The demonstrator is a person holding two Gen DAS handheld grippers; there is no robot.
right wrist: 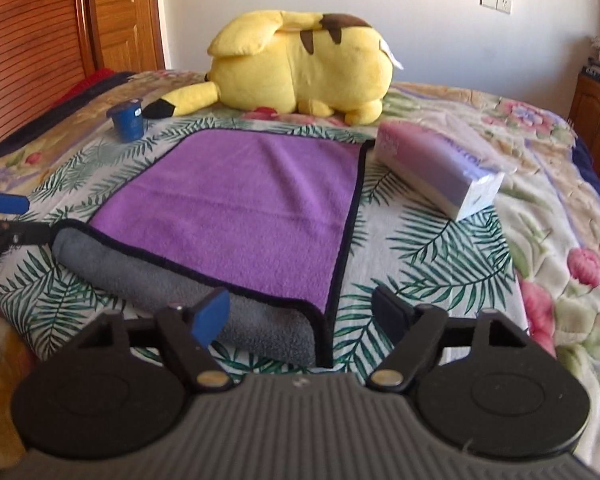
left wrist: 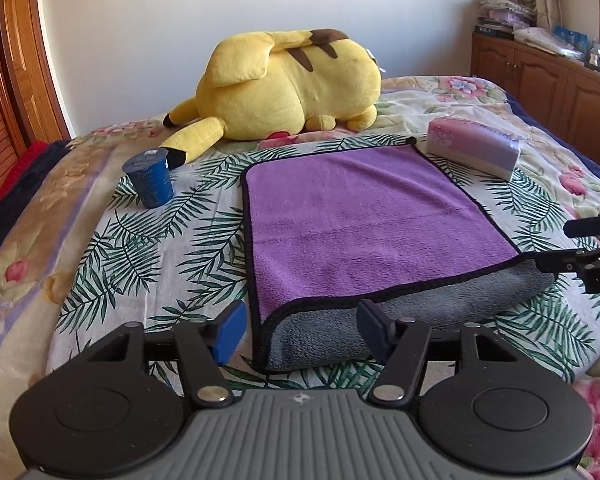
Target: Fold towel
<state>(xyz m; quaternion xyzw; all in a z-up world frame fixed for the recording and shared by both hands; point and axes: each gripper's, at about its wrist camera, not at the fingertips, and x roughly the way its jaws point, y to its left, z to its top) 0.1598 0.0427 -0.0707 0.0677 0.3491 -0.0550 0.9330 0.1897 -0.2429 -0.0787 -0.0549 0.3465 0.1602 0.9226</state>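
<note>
A towel, purple on one face and grey on the other with a black hem, lies on the bed (left wrist: 364, 220) (right wrist: 244, 208). Its near edge is folded back, so a grey band (left wrist: 400, 312) (right wrist: 180, 280) shows along the front. My left gripper (left wrist: 302, 328) is open and empty, its jaws apart on either side of the towel's near left corner. My right gripper (right wrist: 302, 316) is open and empty, its jaws apart over the near right corner. Each gripper shows at the edge of the other's view (left wrist: 588, 248) (right wrist: 4, 220).
A big yellow plush toy (left wrist: 284, 84) (right wrist: 300, 68) lies behind the towel. A blue cup (left wrist: 150, 178) (right wrist: 128, 120) stands to the left. A pink and purple tissue pack (left wrist: 474, 146) (right wrist: 440, 164) lies to the right. A wooden cabinet (left wrist: 540, 80) stands at the far right.
</note>
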